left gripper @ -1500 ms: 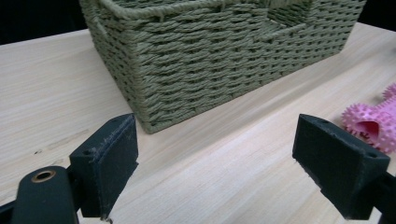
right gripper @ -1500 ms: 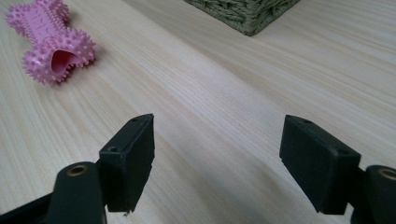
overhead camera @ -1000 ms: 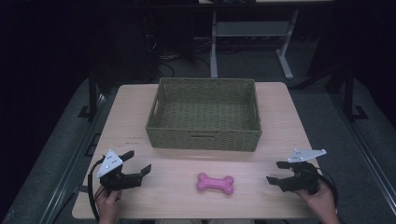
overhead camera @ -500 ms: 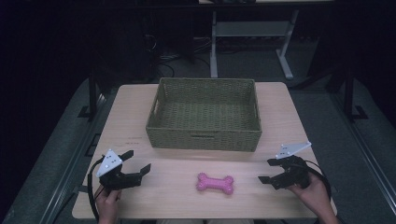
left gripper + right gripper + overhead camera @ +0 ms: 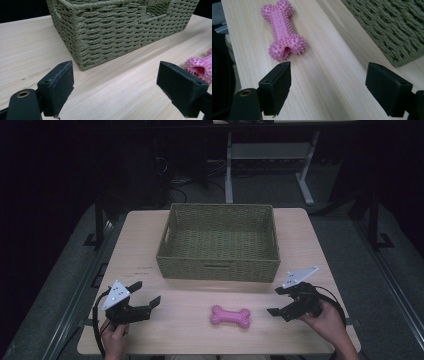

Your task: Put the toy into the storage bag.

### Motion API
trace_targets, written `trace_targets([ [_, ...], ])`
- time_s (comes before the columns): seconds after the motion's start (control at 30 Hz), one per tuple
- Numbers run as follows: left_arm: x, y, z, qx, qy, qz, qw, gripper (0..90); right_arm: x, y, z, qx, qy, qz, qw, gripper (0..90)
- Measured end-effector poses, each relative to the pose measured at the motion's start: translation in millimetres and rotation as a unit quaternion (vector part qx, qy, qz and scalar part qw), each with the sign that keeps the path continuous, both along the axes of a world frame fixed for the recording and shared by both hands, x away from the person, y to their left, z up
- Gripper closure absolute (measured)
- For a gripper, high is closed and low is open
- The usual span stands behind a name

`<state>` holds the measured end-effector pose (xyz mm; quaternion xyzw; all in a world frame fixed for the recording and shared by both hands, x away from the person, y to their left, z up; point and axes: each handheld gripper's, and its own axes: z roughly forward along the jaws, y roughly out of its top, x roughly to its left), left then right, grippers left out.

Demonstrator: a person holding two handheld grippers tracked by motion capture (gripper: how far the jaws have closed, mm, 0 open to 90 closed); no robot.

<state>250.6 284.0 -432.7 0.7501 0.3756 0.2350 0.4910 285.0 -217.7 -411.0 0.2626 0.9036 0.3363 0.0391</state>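
Note:
A pink spiky bone-shaped toy (image 5: 230, 316) lies on the wooden table near its front edge, in front of a green woven basket (image 5: 218, 268). My right gripper (image 5: 278, 301) hovers open just right of the toy, jaws pointing left toward it. In the right gripper view the toy (image 5: 282, 29) lies ahead and left of the open gripper (image 5: 328, 86). My left gripper (image 5: 144, 293) stands open at the table's front left, with nothing between its jaws. In the left gripper view, the open gripper (image 5: 116, 87) faces the basket's corner (image 5: 105, 32), and the toy (image 5: 201, 67) shows at the right edge.
The basket looks empty and takes up the table's middle and back. Bare tabletop (image 5: 185, 300) lies between the two grippers and along both sides of the basket. Dark floor, cables and a desk frame (image 5: 265, 165) lie beyond the table.
My right gripper has moved left toward the toy and lifted slightly. The left gripper and the toy have stayed still.

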Motion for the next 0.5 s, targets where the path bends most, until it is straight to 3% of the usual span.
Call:
trace_targets([
  [0.5,0.3,-0.8,-0.1,0.002,0.001,0.0,1.0,13.9,5.7,23.8,8.3,-0.018,0.001,0.034,0.9993,19.9],
])
